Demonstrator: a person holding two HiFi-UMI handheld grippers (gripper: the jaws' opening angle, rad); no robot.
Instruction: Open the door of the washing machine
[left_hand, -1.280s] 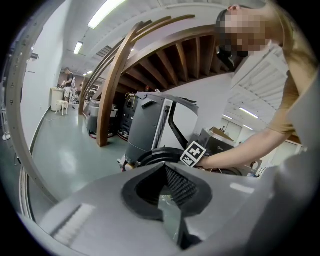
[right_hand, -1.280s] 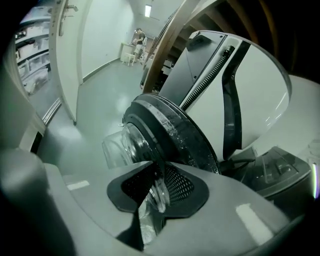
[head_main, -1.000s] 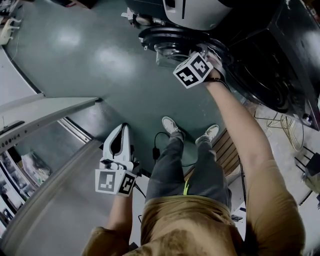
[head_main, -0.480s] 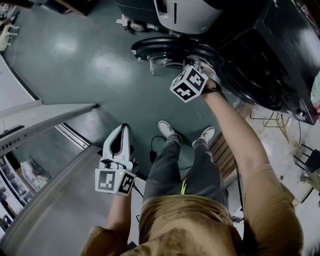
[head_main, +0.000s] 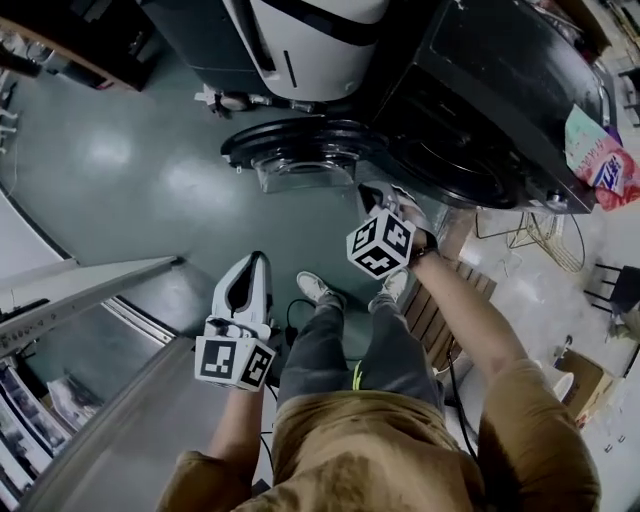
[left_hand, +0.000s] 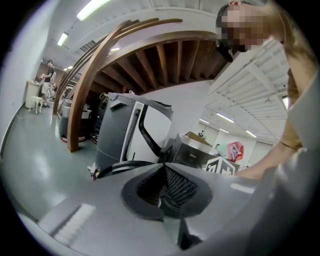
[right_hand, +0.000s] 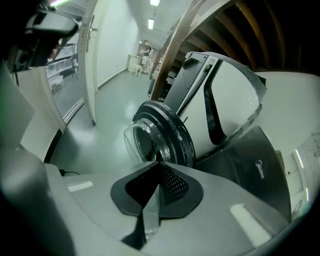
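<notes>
Head view: the door (head_main: 300, 150) hangs open at 12 o'clock, with the washing machine (head_main: 480, 90) at 1. My right gripper (head_main: 378, 200) is just below the door and my left gripper (head_main: 255, 268) is down at 8. Left gripper view: my jaws are pressed together, holding nothing. Right gripper view: jaws together and empty, with the door at 12, not touching.

Floor (head_main: 130, 170) w/ washing machine (head_main: 480, 95), wood pallet (head_main: 442, 292)
</notes>
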